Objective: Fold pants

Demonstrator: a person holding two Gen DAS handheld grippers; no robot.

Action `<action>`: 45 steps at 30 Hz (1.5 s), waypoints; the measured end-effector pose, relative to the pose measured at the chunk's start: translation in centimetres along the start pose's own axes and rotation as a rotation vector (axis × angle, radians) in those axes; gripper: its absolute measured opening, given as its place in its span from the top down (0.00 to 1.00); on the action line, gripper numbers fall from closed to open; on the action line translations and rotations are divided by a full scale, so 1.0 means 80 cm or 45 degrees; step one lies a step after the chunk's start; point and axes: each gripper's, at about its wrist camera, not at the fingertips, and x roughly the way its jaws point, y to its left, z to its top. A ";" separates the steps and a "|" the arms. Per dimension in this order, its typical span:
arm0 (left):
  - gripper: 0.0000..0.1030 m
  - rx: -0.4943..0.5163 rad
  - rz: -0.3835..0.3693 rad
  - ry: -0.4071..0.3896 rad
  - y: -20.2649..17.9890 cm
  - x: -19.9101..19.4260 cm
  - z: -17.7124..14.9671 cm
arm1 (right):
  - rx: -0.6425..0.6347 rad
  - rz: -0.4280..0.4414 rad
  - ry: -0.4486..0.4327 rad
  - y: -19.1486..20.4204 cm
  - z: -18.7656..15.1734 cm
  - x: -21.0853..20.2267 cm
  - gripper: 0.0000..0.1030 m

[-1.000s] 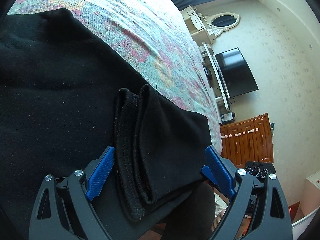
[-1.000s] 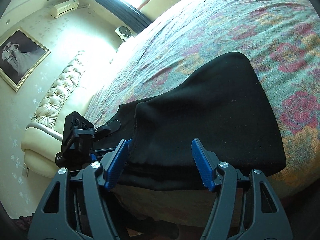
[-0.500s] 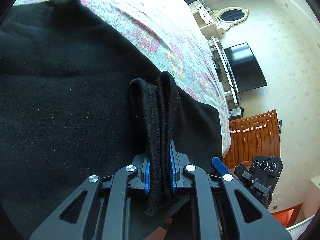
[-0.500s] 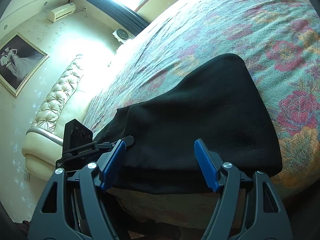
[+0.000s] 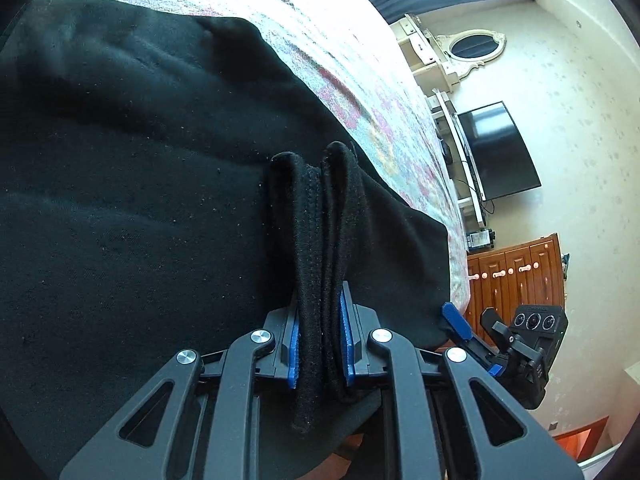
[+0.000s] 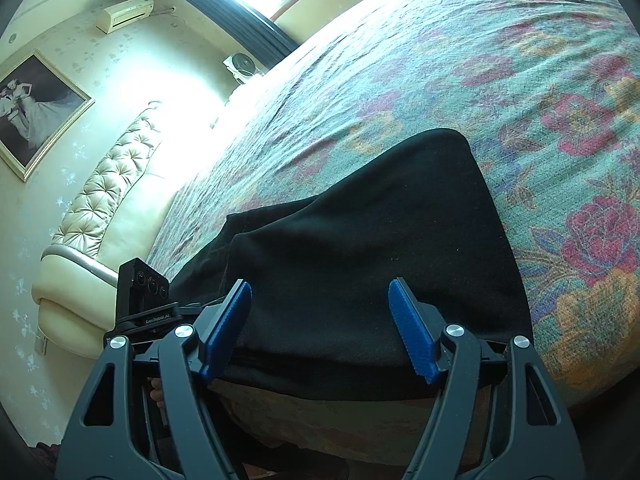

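Left claw [image 5: 319, 346] clamped on bunched hem of black pants [image 5: 140, 200] – right claw [image 6: 320, 330] open over pants' edge, lower centre, on floral bed [image 6: 500, 60].

Black gripper [image 5: 320, 354] linkages, blue ribbed pads [image 6: 412, 340] (silver screws)

Looking like a home bedroom: a big bed [image 6: 460, 64] with a floral cover is filling most of both views, with a cream tufted headboard [image 6: 108, 204] sitting at its end. A framed portrait [image 6: 32, 108] and an air conditioner [image 6: 126, 14] are hanging on patterned wallpaper, and dark curtains [image 6: 224, 12] are framing a bright window. Opposite wall is showing a flat TV [image 5: 498, 150], an oval mirror [image 5: 476, 44] over a pale dresser, and a wooden cabinet [image 5: 516, 276].
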 end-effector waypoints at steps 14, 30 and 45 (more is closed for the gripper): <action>0.83 0.023 0.015 0.014 -0.012 0.017 0.005 | 0.033 -0.022 -0.038 -0.013 0.005 -0.010 0.30; 0.30 0.074 0.032 -0.212 0.004 -0.093 -0.005 | -0.051 0.011 0.023 0.029 -0.004 0.015 0.30; 0.30 -0.177 0.151 -0.578 0.182 -0.331 -0.005 | -0.146 0.118 0.176 0.099 -0.026 0.069 0.30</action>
